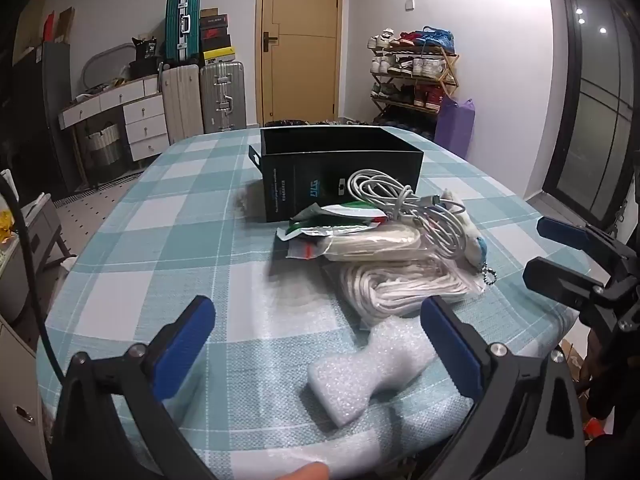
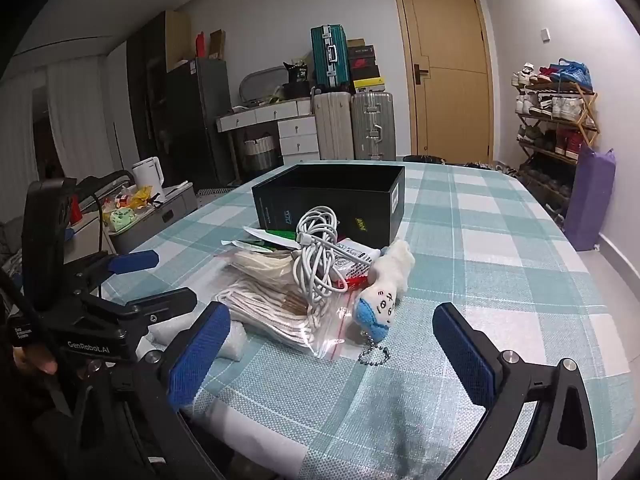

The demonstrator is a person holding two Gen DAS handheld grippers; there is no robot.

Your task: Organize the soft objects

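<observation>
1. The counter wears a teal-and-white checked cloth, and an open black box stands toward its far side.
2. Just in front of the box lies a heap of soft things, all touching or overlapping.
3. A white cable, coiled loosely, sits on top of the heap, its near loops resting on the bags below.
4. Under the cable is a flat pack of cream material, with green-and-white wrappers sticking out on the box side.
5. Nearest the cameras in the heap is a clear zip bag of white cord, lying flat on the cloth.
6. A small plush toy, white with a blue end and a ball chain, lies at the right edge of the heap, leaning on the zip bag.
7. A white foam piece lies apart from the heap, close to the near edge of the counter.
8. The left gripper hangs tilted down over that edge with its jaws spread wide; the foam lies between them, untouched by either blue pad.
9. The right gripper is beside it, also tilted down, jaws spread wide and holding nothing; the toy's chain and a corner of the zip bag lie just ahead of the gap.
10. A fingertip shows at the bottom of the left view.
</observation>
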